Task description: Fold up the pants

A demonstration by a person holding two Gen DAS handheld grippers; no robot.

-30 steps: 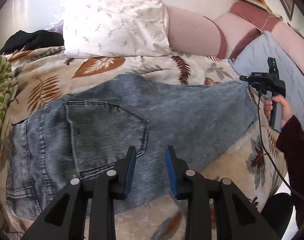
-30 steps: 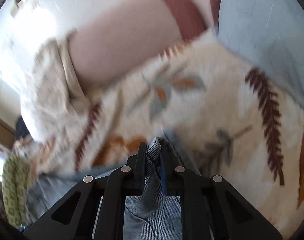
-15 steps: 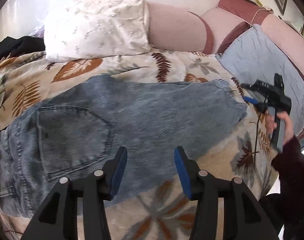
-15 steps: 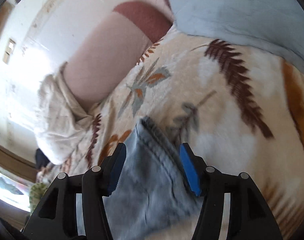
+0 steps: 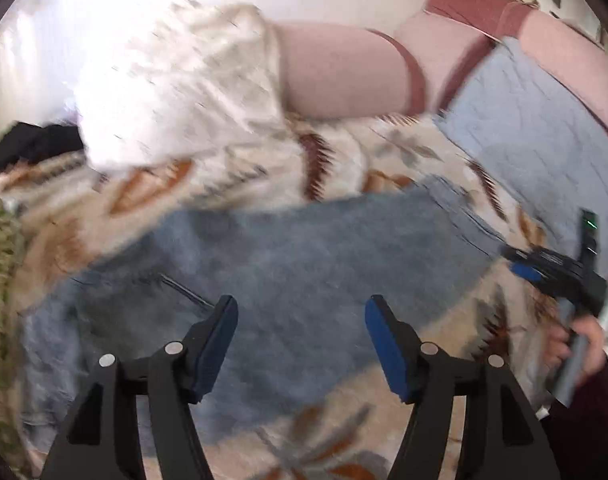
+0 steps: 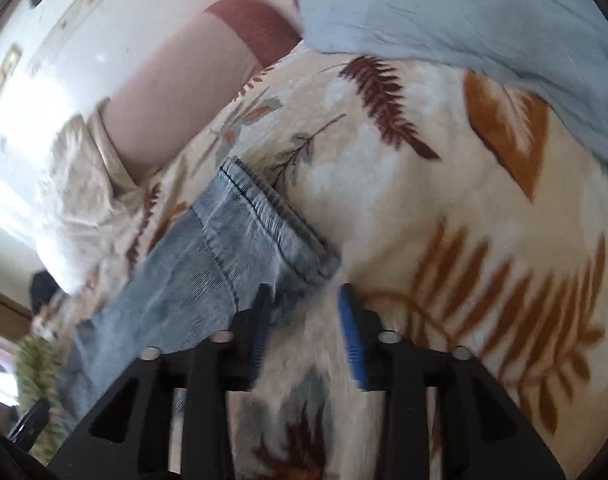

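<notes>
Since a second ago, right gripper (image 6: 304, 320) is letting go of the jeans (image 5: 304, 280) hem and backing off, jaws gaping, empty. Left gripper (image 5: 300, 340) is widening too, hovering over the jeans' near edge, holding nothing. Jeans are lying flat, folded leg-on-leg, on the leaf-print blanket (image 6: 444, 220) below the white pillow (image 5: 176, 92). Risk: the next grab pinching blanket with denim, dragging the fold crooked.

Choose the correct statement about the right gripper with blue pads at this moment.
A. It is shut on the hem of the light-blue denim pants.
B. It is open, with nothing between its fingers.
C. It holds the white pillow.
B: the right gripper stands open just beside the hem of the light-blue denim pants, gripping nothing.
</notes>
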